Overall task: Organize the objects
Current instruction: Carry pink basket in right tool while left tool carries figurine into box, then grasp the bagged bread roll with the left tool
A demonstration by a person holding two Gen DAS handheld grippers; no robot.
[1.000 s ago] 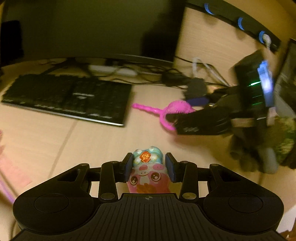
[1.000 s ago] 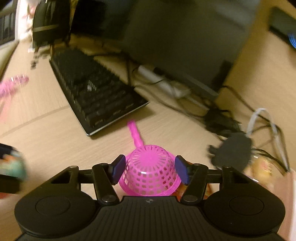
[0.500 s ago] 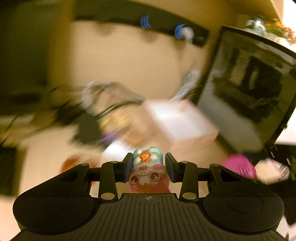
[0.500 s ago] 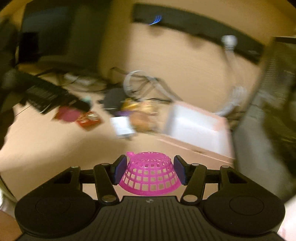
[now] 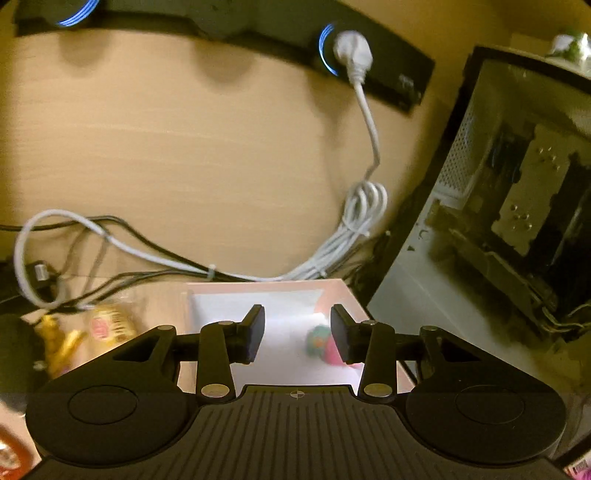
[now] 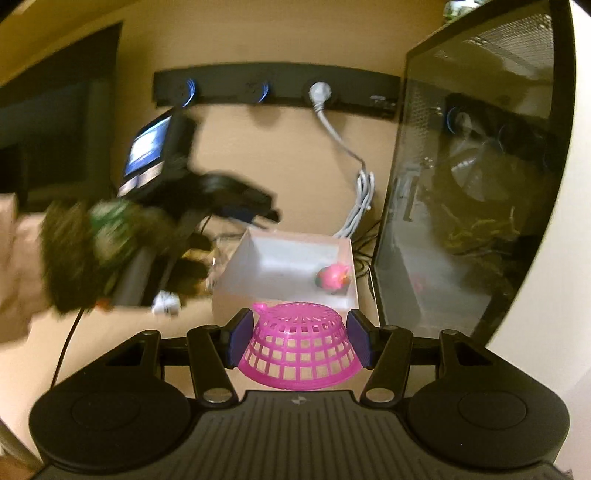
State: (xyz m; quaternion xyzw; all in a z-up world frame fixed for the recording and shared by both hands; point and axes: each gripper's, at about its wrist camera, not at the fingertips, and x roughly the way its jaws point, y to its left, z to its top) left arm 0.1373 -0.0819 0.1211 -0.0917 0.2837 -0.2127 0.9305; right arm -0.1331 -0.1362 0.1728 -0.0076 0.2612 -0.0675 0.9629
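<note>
My left gripper (image 5: 297, 338) is open and empty above a white open box (image 5: 258, 288). A small pink and blue pig toy (image 5: 322, 345) lies inside the box, below the right finger. In the right wrist view the toy (image 6: 333, 278) lies in the box's (image 6: 236, 269) right corner. My right gripper (image 6: 298, 341) is shut on an upside-down pink mesh strainer (image 6: 299, 352), held just in front of the box. The left gripper (image 6: 236, 208) and gloved hand show blurred to the box's left.
A glass-sided PC case (image 6: 480, 184) stands right of the box. A black socket strip (image 5: 258, 33) with a white plug and cables (image 5: 362, 218) runs along the wall. Snack packets (image 5: 110, 326) lie left of the box.
The left gripper has opened and let go of the pig toy, which now lies in the box. Both grippers swung right from the keyboard to the box. The right still holds the strainer.
</note>
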